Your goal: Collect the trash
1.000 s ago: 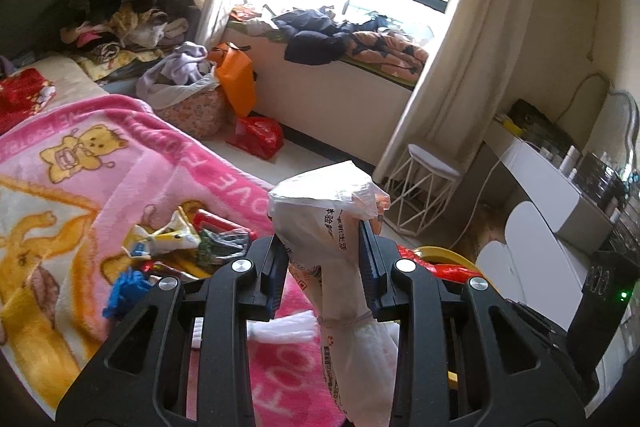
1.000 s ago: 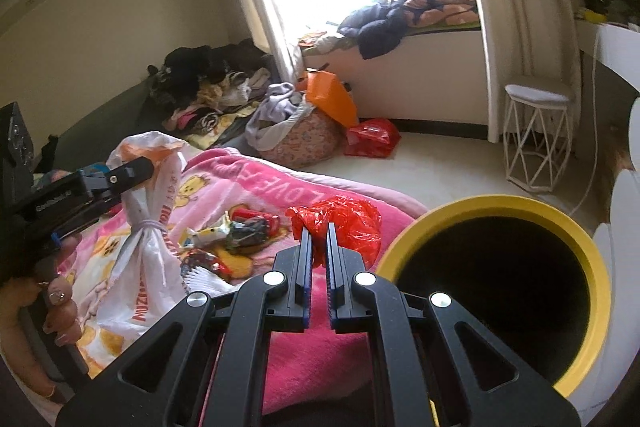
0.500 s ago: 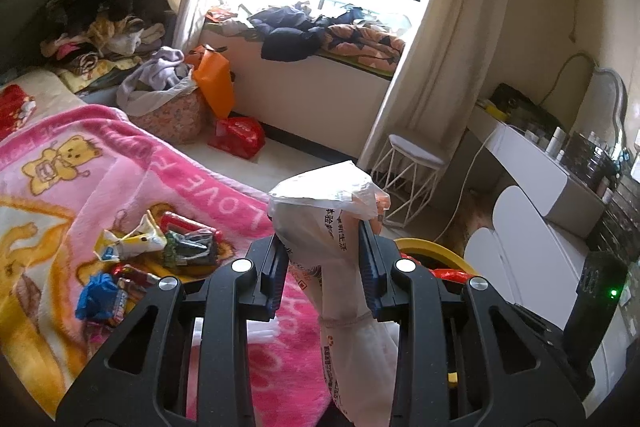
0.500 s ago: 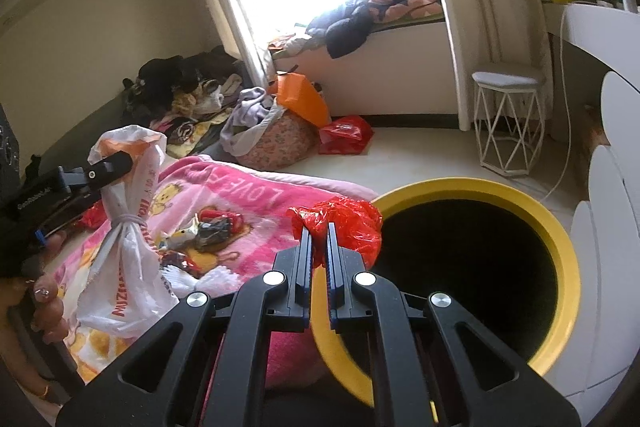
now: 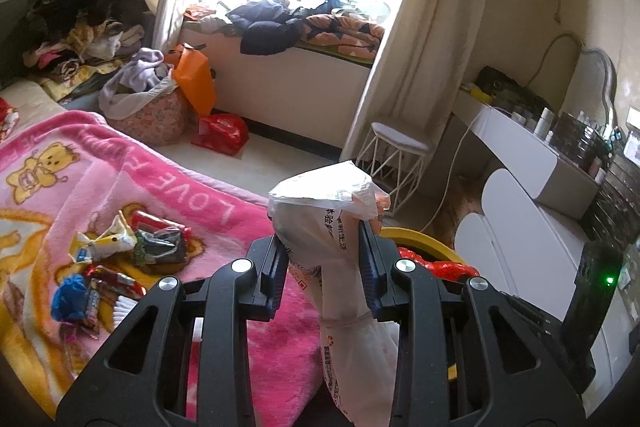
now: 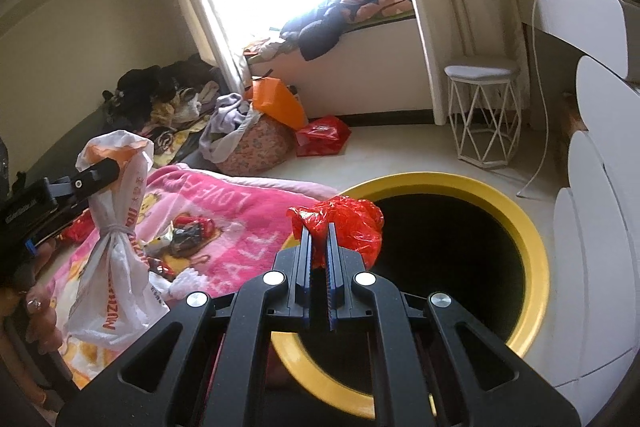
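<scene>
Bin (image 6: 532, 227) nearer; bottom lost in darkness

A bed carries a pink fleece blanket (image 5: 168, 187) printed with teddy bears and the words LOVE FOREVER or something close to it. Near the blanket's foot edge lies a loose cluster of snack wrappers (image 5: 132, 247), and just beside them toward the near edge a crumpled blue wrapper (image 5: 70, 297). On the pale floor (image 6: 384, 147) beyond the bed's foot stand a floral laundry basket (image 5: 154, 115), a red plastic bag (image 5: 220, 135), a white wire stool (image 6: 484, 111) and a yellow-rimmed bin (image 6: 520, 215).
</scene>
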The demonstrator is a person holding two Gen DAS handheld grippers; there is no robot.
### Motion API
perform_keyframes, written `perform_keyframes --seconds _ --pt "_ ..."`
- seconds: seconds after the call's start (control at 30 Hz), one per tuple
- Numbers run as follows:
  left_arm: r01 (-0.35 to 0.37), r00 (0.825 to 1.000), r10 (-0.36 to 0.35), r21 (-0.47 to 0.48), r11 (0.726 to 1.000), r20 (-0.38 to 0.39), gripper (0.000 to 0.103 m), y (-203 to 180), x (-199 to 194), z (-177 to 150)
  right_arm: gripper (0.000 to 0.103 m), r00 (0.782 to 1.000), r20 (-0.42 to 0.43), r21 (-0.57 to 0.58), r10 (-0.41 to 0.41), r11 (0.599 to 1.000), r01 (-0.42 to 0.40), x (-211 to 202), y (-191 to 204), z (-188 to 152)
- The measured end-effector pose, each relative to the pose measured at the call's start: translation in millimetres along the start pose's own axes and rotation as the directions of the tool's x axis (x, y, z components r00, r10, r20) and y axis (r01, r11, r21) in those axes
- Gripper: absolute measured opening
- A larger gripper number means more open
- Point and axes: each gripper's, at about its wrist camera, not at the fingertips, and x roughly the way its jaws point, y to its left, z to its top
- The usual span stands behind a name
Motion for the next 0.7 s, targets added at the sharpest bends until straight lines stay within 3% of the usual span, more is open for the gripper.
perform_keyframes --seconds 0.7 --pt "0.047 0.998 -0.044 0.060 0.997 -0.052 0.025 -38 32 -9 0.006 0.997 -0.017 0.080 -0.069 0.994 0.070 0 -42 -2"
